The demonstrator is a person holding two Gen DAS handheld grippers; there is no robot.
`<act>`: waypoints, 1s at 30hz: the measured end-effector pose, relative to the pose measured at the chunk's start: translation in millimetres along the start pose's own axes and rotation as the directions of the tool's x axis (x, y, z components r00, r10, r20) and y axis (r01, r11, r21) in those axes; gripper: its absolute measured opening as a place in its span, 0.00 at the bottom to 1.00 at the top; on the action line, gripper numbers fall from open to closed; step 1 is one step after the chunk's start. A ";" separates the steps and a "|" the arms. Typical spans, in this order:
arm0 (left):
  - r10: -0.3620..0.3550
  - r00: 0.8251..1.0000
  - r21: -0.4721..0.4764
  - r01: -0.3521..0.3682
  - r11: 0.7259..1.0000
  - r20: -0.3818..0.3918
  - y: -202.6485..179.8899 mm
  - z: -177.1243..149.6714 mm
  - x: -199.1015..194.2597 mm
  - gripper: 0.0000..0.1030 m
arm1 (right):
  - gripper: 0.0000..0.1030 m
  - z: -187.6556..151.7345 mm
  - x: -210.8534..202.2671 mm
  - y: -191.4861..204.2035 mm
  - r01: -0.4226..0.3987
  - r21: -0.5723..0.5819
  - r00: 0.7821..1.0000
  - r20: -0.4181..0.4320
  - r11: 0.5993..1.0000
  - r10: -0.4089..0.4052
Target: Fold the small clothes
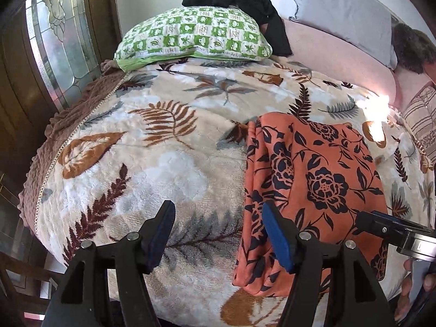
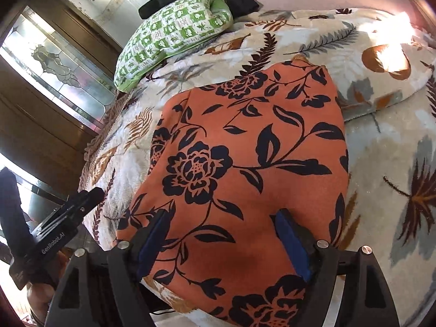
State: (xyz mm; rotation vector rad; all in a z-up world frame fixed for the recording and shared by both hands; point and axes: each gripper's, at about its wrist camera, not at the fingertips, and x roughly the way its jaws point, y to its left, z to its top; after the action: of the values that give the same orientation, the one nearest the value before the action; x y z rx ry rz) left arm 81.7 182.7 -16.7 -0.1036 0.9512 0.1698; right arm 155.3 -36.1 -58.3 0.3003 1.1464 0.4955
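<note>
An orange floral garment (image 2: 245, 147) lies folded on the bed's leaf-print blanket (image 1: 152, 141) (both grippers' jaws wide, holding nothing).

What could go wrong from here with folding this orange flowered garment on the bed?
The orange floral garment lies near the bed's front edge, so a tug might slide it off. Its bunched left edge may fold unevenly. Both the left gripper and right gripper are open and could snag the plush blanket.
</note>
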 end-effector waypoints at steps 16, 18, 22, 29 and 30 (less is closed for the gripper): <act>-0.347 0.927 -0.200 0.316 0.927 -0.144 21.7 33.1 53.5 0.77 | 0.81 28.4 18.2 -9.0 -0.056 0.067 0.998 -0.025 0.996 0.058; -0.461 0.872 -0.243 0.417 0.876 -0.166 17.5 49.5 72.3 0.77 | 0.82 26.0 19.2 -10.5 -0.067 0.058 0.998 -0.010 0.996 0.067; -0.484 0.856 -0.215 0.445 0.869 -0.183 -1.1 77.4 112.2 0.73 | 0.85 24.9 18.6 -12.4 -0.085 0.044 0.996 -0.009 0.995 0.085; -0.390 0.893 -0.159 0.361 0.919 -0.224 -11.7 72.1 143.9 0.30 | 0.85 23.6 16.7 -15.6 -0.127 0.034 0.991 -0.029 0.991 0.128; -0.384 0.899 -0.147 0.359 0.922 -0.213 -13.2 70.3 141.5 0.33 | 0.85 24.0 16.6 -15.5 -0.126 0.037 0.991 -0.033 0.991 0.127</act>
State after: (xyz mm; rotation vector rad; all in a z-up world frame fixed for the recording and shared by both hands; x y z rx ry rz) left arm 221.0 195.2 -91.5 -0.4080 1.1437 -0.1520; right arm 186.2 -40.2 -69.4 0.3975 1.1755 0.5951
